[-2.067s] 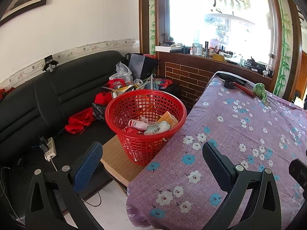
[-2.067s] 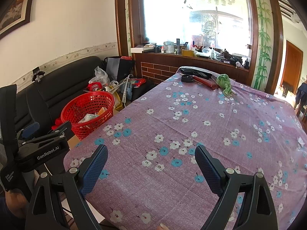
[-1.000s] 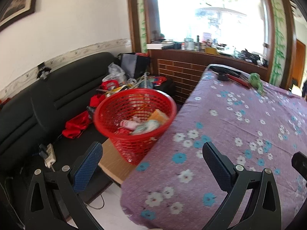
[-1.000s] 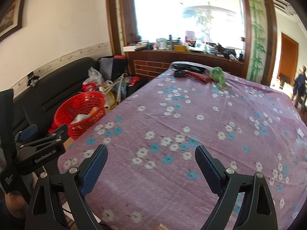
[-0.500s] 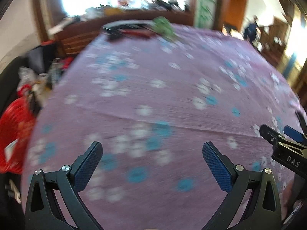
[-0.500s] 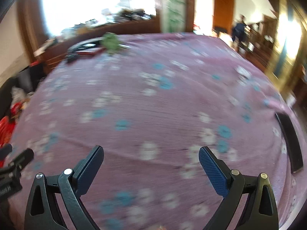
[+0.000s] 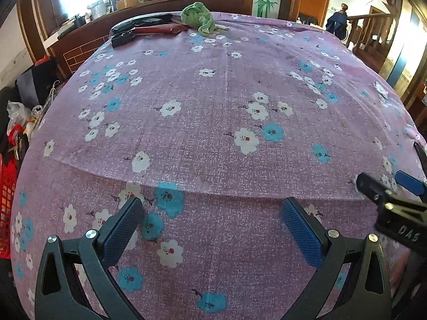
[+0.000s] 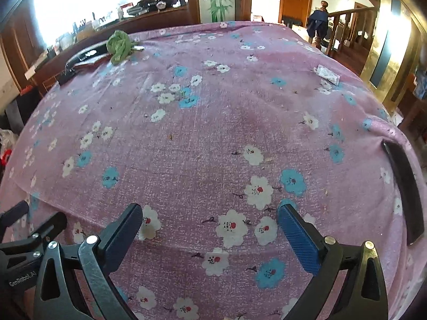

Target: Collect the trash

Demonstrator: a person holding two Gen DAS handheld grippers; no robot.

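Left wrist view looks down over a bench covered by a purple flowered cloth (image 7: 213,85). The left gripper (image 7: 212,225) hangs over the near edge with its jaws spread wide and nothing but cloth between them. At the far left end lie a crumpled green rag (image 7: 198,18), a red-handled tool (image 7: 157,30) and a black object beside it — too small to name. At the left edge, off the bench, a sliver of the red basket (image 7: 6,202) shows. The right gripper (image 8: 209,224) shows at the right edge of this view, level with the left one; in its own view its jaws have just been opening and stand fully wide, empty, over the flowers. From the right wrist, a small white wrapper (image 8: 328,74) lies on the cloth at the far right, well apart from both grippers — the one loose scrap in view. A black strip (image 8: 403,184) lies along the bench's right edge.
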